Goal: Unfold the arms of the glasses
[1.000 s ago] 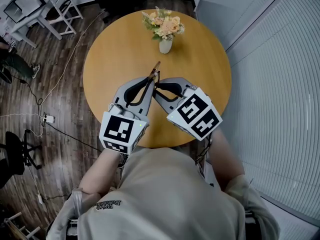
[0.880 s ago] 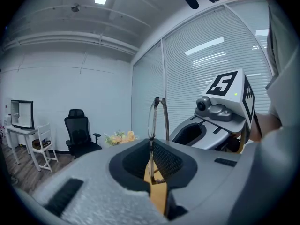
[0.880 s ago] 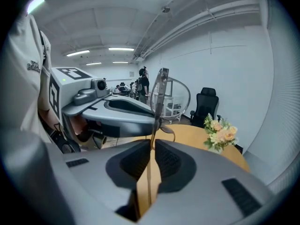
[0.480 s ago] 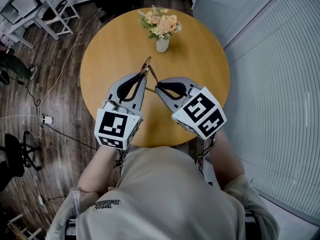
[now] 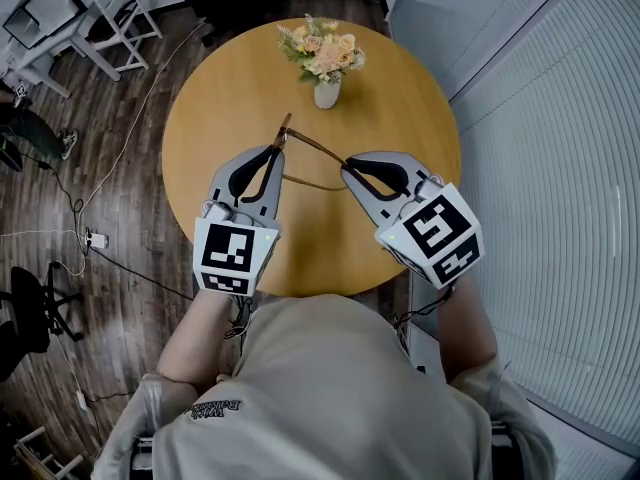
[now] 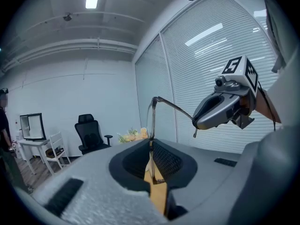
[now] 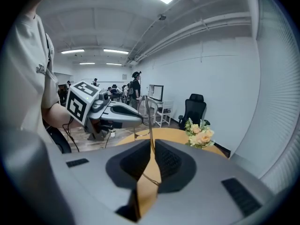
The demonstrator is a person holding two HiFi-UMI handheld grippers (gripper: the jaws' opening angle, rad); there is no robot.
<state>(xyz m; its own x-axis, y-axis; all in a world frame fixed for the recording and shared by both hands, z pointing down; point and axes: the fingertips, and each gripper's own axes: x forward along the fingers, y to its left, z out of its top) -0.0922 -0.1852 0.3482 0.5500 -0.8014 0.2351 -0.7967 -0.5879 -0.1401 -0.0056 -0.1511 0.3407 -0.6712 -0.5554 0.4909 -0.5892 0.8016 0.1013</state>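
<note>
Off at the left a white chair (image 5: pixel 120 13) stands on the dark wood floor (image 5: pixel 130 228) (a few cables trail across it). Next comes the round wooden table (image 5: pixel 230 78), and over its near half the person holds the left gripper (image 5: pixel 276 148). Its jaws are pinched together on the front of the glasses (image 5: pixel 315 148); the left gripper view shows the rim of the glasses (image 6: pixel 151 121) standing upright out of the narrow slit between the pads of the left gripper (image 6: pixel 150 144).

The glasses hang in the air above the middle of the table, not touching it. One thin arm (image 5: pixel 320 150) is swung out from the frame and runs rightward and slightly toward the person. Beyond it, near the table's far edge, sits a vase of flowers (image 5: pixel 325 58), well apart from both grippers.

The arm's far end is nipped between the closed jaws of the right gripper (image 5: pixel 350 171); in the right gripper view the thin arm (image 7: pixel 151 125) passes straight through the closed pads of the right gripper (image 7: pixel 151 146).

Pale blinds (image 5: pixel 560 168) fill the right side of the room.
</note>
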